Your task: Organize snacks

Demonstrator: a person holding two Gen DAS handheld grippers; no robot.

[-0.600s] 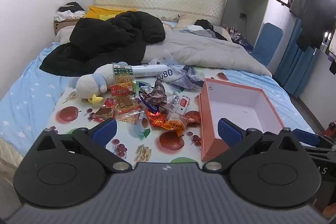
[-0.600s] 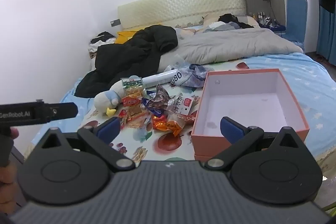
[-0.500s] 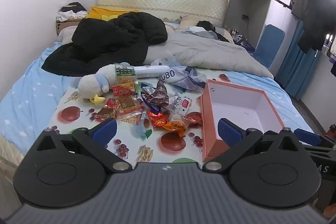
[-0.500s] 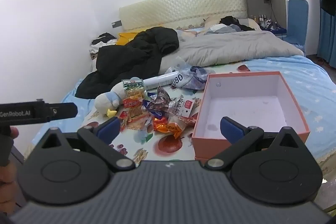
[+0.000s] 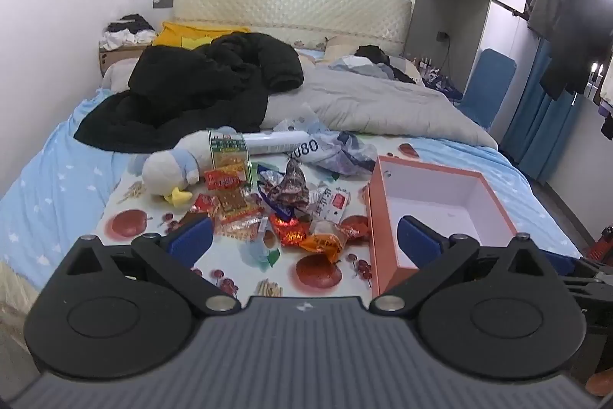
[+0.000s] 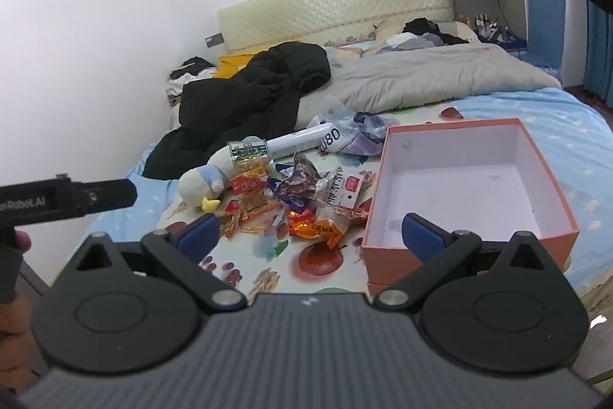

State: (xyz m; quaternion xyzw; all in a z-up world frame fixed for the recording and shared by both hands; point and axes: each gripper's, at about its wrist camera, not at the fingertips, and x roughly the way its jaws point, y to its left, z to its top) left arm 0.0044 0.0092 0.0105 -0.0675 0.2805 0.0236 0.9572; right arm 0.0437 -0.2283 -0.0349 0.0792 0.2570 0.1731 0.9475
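**Left wrist and right wrist: two looks at one heap of snacks**

Left wrist view: the left gripper hangs with its blue-padded jaws spread wide and nothing between them, tilted down over a fruit-printed cloth on the bed. The snacks lie in a loose pile in the middle of that cloth, foil and plastic packets overlapping one another. Just to the right of the pile sits an orange box with a white inside, seen here nearly edge-on, so its near wall hides much of the floor. A plush duck lies at the pile's left, touching a green-labelled packet. Only this view shows coats on a rail at the far right (and blue curtains below them).

The right wrist view looks at the orange box more squarely: its floor is bare. The snacks lie just left of it, an orange packet nearest the camera. The right gripper is likewise wide apart and empty. At the left edge, only here, a black bar of the other tool shows, with part of a hand below it. A black jacket and grey quilt lie behind.
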